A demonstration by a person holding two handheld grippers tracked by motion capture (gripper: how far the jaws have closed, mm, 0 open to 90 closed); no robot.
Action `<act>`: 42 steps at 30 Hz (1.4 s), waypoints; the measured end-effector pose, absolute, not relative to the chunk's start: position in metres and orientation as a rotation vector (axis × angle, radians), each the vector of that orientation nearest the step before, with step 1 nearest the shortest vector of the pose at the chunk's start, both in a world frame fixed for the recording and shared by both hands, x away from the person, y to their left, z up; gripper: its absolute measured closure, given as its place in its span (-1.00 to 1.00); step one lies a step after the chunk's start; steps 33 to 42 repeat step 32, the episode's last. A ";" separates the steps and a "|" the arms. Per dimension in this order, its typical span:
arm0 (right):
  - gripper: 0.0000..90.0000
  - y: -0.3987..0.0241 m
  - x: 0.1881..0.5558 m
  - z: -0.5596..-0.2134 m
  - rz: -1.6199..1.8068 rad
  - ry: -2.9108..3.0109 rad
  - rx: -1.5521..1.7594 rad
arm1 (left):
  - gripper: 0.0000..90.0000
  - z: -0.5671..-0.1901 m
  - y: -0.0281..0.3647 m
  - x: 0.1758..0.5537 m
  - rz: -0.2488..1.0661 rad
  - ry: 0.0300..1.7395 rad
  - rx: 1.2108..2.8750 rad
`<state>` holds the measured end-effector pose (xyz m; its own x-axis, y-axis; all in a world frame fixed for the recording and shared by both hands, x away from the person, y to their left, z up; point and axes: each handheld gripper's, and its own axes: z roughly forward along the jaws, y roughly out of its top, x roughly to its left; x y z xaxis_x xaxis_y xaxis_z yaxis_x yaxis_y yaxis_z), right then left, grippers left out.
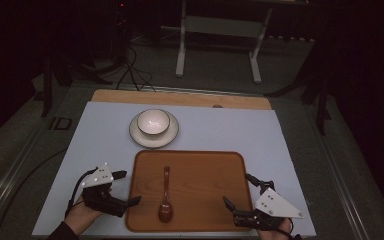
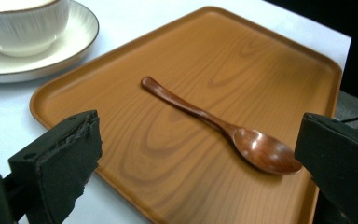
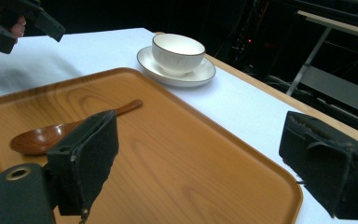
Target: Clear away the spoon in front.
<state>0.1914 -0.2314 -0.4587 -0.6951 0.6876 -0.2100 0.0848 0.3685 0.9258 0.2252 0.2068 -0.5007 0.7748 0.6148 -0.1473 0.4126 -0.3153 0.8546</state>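
Observation:
A brown wooden tray (image 1: 205, 185) lies at the front middle of the pale table (image 1: 230, 130). On its left half rests a dark wooden spoon (image 1: 165, 197), scoop toward me, handle pointing away. Behind the tray a white bowl (image 1: 153, 121) stands on a white saucer (image 1: 172, 134). My left gripper (image 1: 132, 186) is open at the tray's left edge; its view looks across the spoon (image 2: 214, 123) and the tray (image 2: 242, 60). My right gripper (image 1: 236, 188) is open over the tray's front right corner, facing the spoon (image 3: 51, 135) and the bowl (image 3: 177, 51). Neither holds anything.
A wooden board edge (image 1: 180, 98) runs along the table's far side. Beyond it on the dark floor stand a white frame (image 1: 220, 30) and some cables (image 1: 135, 70). The other hand's gripper (image 3: 23, 23) shows at the top left of the right gripper view.

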 end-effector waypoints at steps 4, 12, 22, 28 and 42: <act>-0.74 -0.234 0.192 -0.461 1.332 2.047 0.682 | -0.99 -0.507 0.206 0.228 0.258 0.790 1.972; -0.74 -0.238 0.197 -0.466 1.332 2.056 0.709 | -0.99 -0.515 0.205 0.227 0.270 0.784 1.989; -0.74 -0.243 0.199 -0.468 1.342 2.054 0.729 | -0.99 -0.519 0.208 0.230 0.320 0.766 1.928; -0.74 -0.244 0.201 -0.470 1.347 2.059 0.745 | -0.99 -0.519 0.209 0.231 0.345 0.778 1.890; -0.74 -0.244 0.201 -0.470 1.355 2.062 0.744 | -0.99 -0.521 0.209 0.232 0.343 0.785 1.900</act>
